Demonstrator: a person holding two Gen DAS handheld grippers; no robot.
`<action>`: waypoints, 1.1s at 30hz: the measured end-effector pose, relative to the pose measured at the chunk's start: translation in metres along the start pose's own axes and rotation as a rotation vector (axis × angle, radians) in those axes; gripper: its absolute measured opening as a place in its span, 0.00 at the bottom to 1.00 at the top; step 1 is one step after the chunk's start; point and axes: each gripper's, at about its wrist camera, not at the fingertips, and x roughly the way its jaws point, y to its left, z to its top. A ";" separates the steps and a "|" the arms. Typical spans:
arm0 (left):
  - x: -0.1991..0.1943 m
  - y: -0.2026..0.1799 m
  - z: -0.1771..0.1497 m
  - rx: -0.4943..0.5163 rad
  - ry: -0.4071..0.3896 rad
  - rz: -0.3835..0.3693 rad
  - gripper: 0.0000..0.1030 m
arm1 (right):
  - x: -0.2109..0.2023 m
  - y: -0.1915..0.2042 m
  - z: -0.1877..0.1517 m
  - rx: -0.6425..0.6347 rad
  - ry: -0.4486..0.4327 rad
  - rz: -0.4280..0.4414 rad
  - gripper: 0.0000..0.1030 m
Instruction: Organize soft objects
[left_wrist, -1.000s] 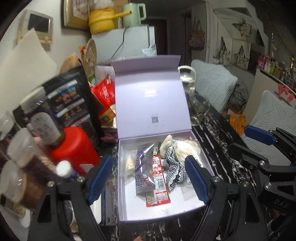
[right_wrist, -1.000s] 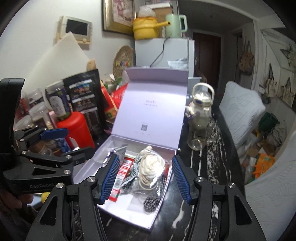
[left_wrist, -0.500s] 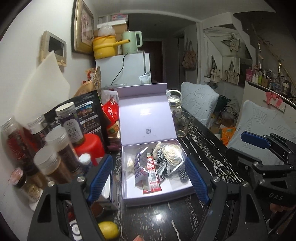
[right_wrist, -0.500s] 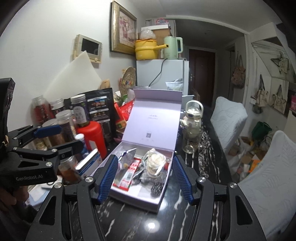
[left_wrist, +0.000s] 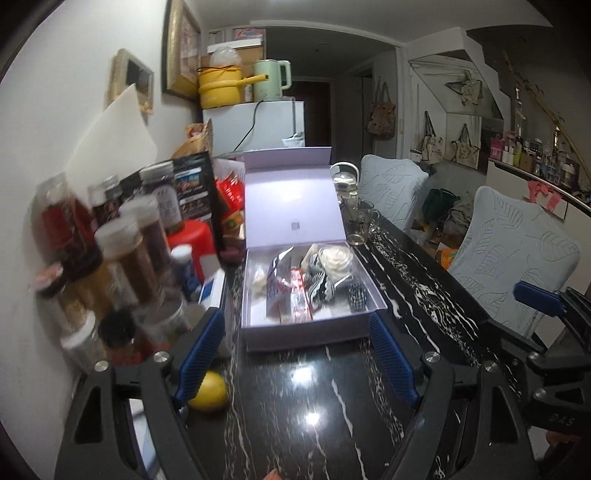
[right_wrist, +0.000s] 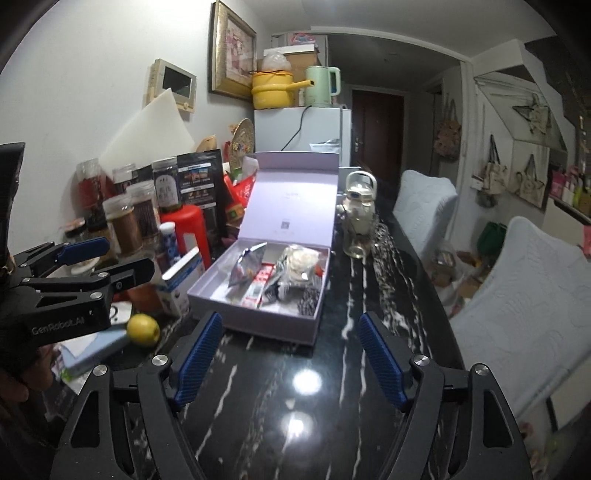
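An open lilac box (left_wrist: 255, 334) (right_wrist: 207, 293) stands on the black marble table, its lid upright behind it. Inside lie a cream soft item in clear wrap (left_wrist: 334, 258) (right_wrist: 299, 260), black-and-white checked fabric pieces (left_wrist: 356, 295) (right_wrist: 308, 301), a silver-purple pouch (left_wrist: 277, 291) (right_wrist: 245, 271) and a red packet (left_wrist: 300, 300) (right_wrist: 256, 286). My left gripper (left_wrist: 295, 354) is open and empty, held back in front of the box; it also shows in the right wrist view (right_wrist: 107, 260). My right gripper (right_wrist: 288, 356) is open and empty, also short of the box, and shows at the right in the left wrist view (left_wrist: 539, 295).
Jars and bottles (left_wrist: 122, 251), a red canister (right_wrist: 188, 229) and a black bag (right_wrist: 199, 181) crowd the left side. A lemon (left_wrist: 208, 391) (right_wrist: 143, 329) lies near the left fingers. A glass kettle (right_wrist: 360, 218) and cup (left_wrist: 360, 223) stand behind the box. Two padded chairs (left_wrist: 513, 254) line the right.
Both grippers have pulled back and up from the box, which now looks smaller and farther. The box contents have not moved. Both grippers stay open.
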 end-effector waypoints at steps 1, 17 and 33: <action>-0.004 0.001 -0.005 -0.011 -0.002 0.001 0.78 | -0.005 0.002 -0.005 0.002 -0.005 -0.005 0.75; -0.032 0.001 -0.043 -0.035 -0.027 0.051 0.78 | -0.030 0.018 -0.043 0.030 -0.022 -0.073 0.76; -0.041 -0.008 -0.052 -0.005 -0.033 0.037 0.78 | -0.038 0.023 -0.055 0.044 -0.031 -0.085 0.76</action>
